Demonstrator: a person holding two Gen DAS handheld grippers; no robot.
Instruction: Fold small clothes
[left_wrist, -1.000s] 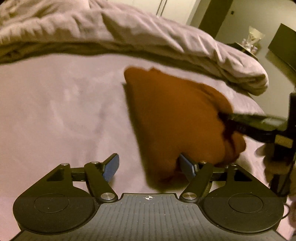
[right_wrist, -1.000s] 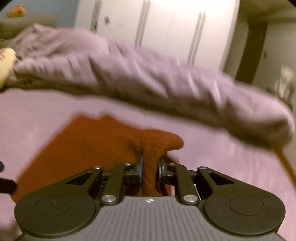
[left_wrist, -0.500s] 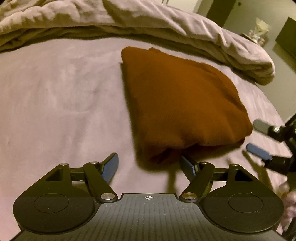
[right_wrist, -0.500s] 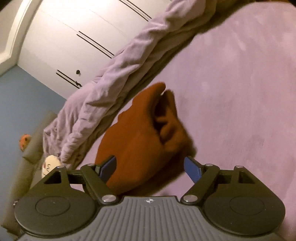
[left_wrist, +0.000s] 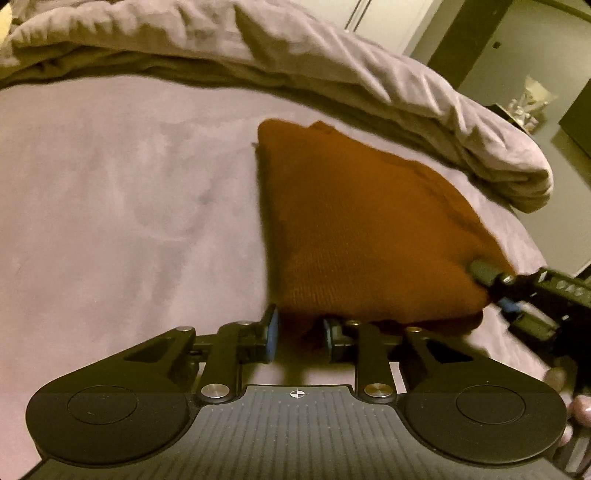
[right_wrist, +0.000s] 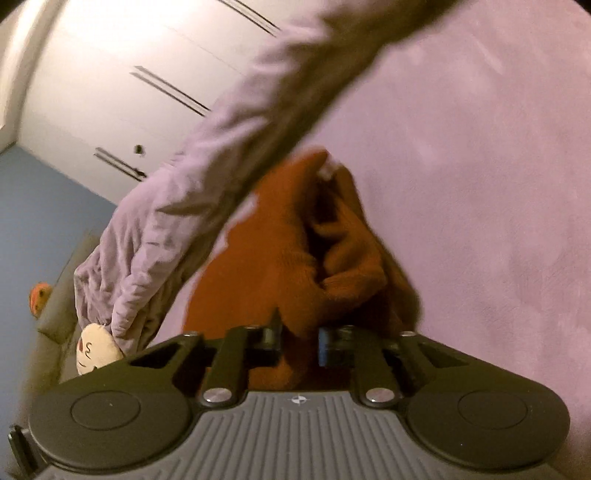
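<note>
Rust sweater (left_wrist: 362, 229) folded, no readable label; both grippers' jaws closing on its edges.

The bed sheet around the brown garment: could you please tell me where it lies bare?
The sheet is bare left of the brown garment, up to the rumpled duvet. It is crowded at the garment's near edge, where the left gripper and right gripper are closing on it.

Probably bedroom: bed (left_wrist: 129, 206), duvet (left_wrist: 332, 74), wardrobe (right_wrist: 129, 74).

Rumpled mauve duvet (left_wrist: 369, 74) along the bed's (left_wrist: 110, 203) far side, white wardrobe doors (right_wrist: 129, 74), a plush toy (right_wrist: 96, 347).
</note>
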